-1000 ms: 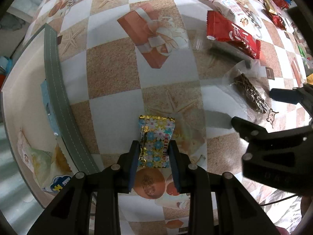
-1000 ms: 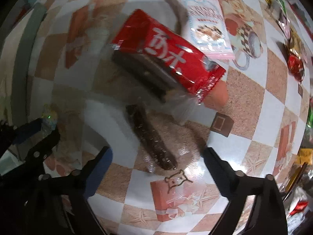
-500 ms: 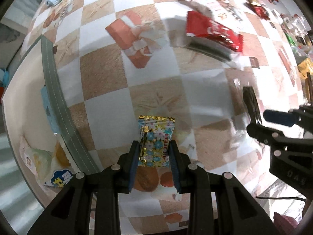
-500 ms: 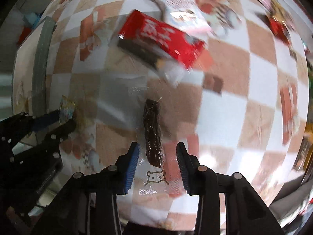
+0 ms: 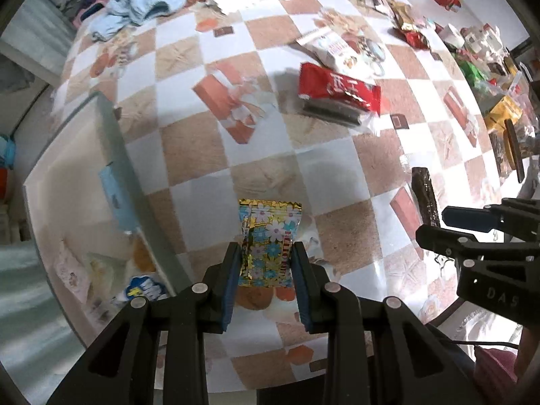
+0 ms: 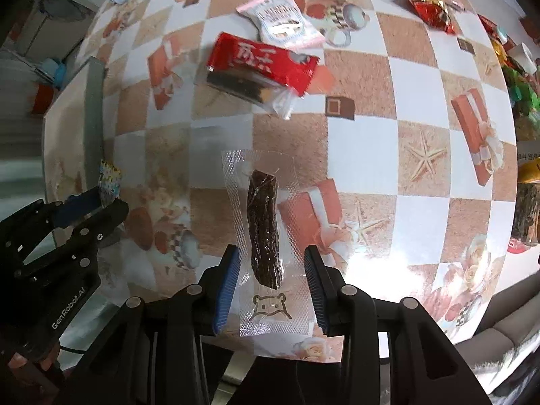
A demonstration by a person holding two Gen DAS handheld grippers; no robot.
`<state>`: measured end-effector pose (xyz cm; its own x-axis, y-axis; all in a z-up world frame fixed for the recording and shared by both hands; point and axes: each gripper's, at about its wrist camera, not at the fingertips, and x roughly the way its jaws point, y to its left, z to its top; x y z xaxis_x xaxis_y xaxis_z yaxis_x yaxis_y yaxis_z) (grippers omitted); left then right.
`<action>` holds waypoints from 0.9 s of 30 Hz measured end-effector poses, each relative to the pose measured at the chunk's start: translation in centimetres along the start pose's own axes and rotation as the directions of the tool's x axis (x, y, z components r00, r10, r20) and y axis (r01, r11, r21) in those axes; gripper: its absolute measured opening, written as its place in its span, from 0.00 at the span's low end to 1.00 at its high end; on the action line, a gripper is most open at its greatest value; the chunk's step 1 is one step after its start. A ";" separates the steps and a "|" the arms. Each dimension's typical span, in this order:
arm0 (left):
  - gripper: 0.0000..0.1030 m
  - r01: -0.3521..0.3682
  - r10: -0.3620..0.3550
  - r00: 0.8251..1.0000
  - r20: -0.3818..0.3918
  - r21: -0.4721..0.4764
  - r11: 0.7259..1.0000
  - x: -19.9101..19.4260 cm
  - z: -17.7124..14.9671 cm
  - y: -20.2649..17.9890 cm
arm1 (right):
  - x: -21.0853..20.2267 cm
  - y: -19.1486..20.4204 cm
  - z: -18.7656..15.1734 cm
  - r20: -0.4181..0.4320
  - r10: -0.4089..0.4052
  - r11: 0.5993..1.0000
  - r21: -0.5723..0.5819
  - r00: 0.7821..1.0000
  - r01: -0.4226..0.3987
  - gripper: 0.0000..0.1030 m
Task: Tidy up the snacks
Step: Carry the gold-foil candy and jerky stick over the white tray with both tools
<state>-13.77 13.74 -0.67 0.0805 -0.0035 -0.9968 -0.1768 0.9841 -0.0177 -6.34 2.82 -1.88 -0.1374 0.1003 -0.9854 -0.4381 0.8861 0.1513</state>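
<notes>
My left gripper [image 5: 266,263] is shut on a gold flowered candy packet [image 5: 268,239] and holds it above the table beside the grey-rimmed box [image 5: 114,141]. It also shows in the right wrist view [image 6: 109,182]. My right gripper [image 6: 271,270] is shut on a clear packet holding a dark brown snack stick [image 6: 265,233], lifted above the table. The stick also shows in the left wrist view [image 5: 426,195].
A red packet [image 6: 263,62] lies on a dark bar in clear wrap [image 6: 243,89], with a white and pink packet [image 6: 281,22] behind. The box holds snack packets [image 5: 141,290]. More snacks [image 5: 411,23] and a blue cloth [image 5: 141,0] lie at the far edge.
My right gripper closed around the clear packet with the dark stick and lifted it. My left gripper rose with the flowered candy packet still in it.
</notes>
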 end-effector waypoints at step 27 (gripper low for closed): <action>0.32 -0.011 0.044 0.990 0.136 -0.235 0.972 -5.2 -1.5 11.4 | -3.9 10.6 1.7 0.088 -0.014 0.970 -0.242 0.996 0.036 0.40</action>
<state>-17.69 24.75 4.22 0.2048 0.0640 -0.9767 -0.4035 0.9147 -0.0247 -8.92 12.59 3.45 -0.0520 0.1272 -0.9905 -0.6449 0.7530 0.1305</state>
